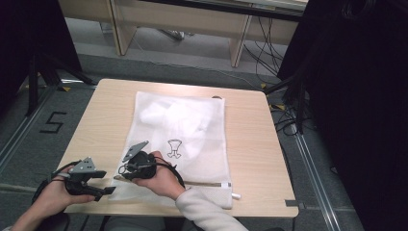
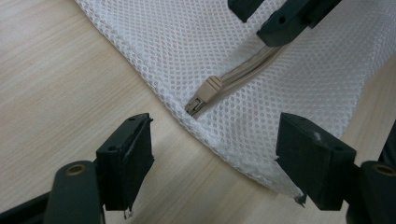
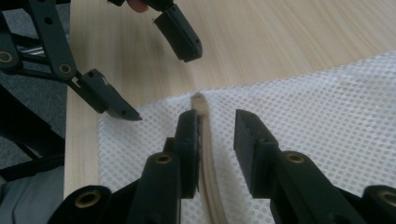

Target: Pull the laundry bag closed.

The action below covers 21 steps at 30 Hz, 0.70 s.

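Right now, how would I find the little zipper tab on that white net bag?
Start at the wooden table and find the white net bag lying flat on it. Follow the beige zipper along the bag's near edge to the corner by the left gripper. The zipper tab is the small ribbed beige piece there, the only solid bit among the mesh.

The laundry bag (image 1: 192, 125) is white mesh with a fine honeycomb weave and a small black outline print; its zip (image 2: 233, 79) is beige; the worktop (image 1: 250, 139) is pale wood grain; both claws (image 3: 212, 140) (image 2: 219, 163) are black.
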### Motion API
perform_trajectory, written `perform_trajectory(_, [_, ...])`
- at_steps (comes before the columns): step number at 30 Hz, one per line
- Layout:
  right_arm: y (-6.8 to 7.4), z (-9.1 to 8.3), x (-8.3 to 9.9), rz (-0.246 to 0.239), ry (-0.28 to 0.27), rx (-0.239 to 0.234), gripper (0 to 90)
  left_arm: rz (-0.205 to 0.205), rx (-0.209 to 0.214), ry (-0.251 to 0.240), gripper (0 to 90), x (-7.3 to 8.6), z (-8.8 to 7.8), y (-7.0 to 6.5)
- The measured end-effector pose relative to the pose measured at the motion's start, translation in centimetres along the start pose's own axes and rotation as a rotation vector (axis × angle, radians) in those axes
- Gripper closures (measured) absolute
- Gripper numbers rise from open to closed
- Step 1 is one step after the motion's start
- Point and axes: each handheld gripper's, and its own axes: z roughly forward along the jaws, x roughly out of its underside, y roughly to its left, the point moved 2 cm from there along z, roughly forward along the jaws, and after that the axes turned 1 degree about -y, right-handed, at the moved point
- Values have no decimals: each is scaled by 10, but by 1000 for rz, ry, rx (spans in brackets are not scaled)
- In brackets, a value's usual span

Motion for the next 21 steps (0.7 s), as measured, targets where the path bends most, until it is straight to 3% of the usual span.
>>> perform_trajectory(4, [-1,5,-3,-19,10,0,735,-1,2,-1,263,0,0,0])
perform_trajectory(5, [0,6,-3,0,14,-5,745,-1,2,-1,263,0,0,0])
perform_trajectory(9, [-1,12,-5,-26,24,1,748,-2,3,-1,263,0,0,0])
perform_trajectory(17, [-1,24,-7,16,41,-14,744,0,4,-3,263,0,0,-1])
perform_trajectory(21, [1,29,-7,30,47,-25,738,26,17,0,260,-1,0,0])
